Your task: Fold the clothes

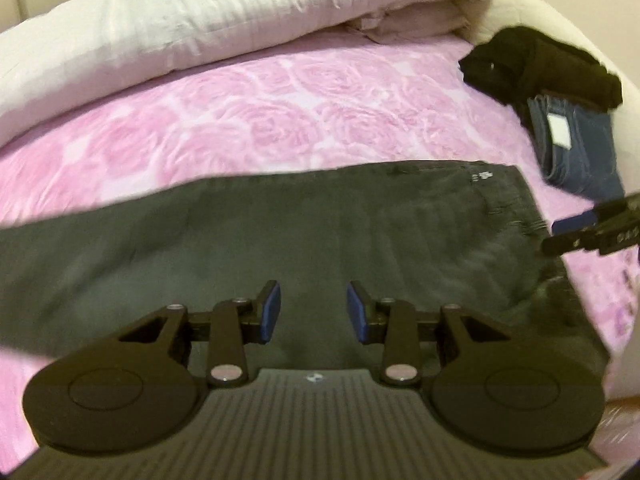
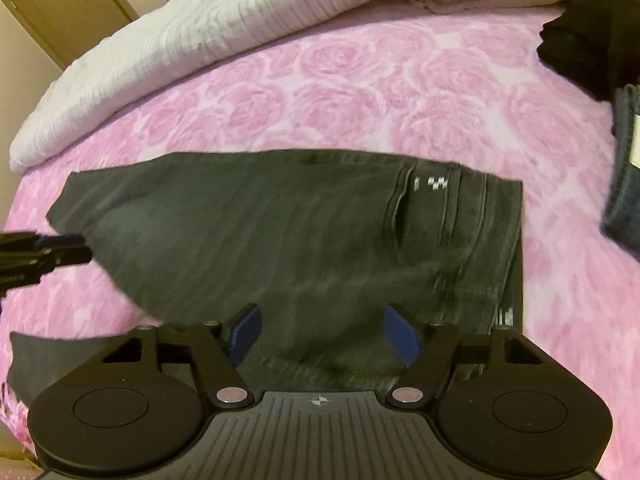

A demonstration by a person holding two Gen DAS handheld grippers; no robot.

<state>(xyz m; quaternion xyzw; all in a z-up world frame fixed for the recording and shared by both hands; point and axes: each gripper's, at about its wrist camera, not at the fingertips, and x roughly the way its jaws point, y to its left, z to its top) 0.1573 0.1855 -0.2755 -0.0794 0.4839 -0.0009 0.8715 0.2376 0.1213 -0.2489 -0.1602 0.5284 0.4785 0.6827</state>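
Dark grey jeans (image 1: 280, 232) lie flat across the pink rose bedspread (image 1: 240, 120), waistband to the right, one leg running off left. My left gripper (image 1: 314, 312) hovers over the jeans' near part, open, with nothing between its blue pads. In the right wrist view the jeans (image 2: 280, 232) show a pocket and waistband at right. My right gripper (image 2: 322, 334) stands open above their near edge with nothing pinched. The right gripper (image 1: 560, 234) shows by the waistband in the left view; the left gripper (image 2: 84, 247) shows by the leg end.
A folded white quilt (image 1: 200, 20) lies along the back of the bed. A black garment (image 1: 540, 68) and folded blue jeans (image 1: 576, 148) sit at the far right. A wooden wardrobe (image 2: 80, 4) stands beyond the bed's left corner.
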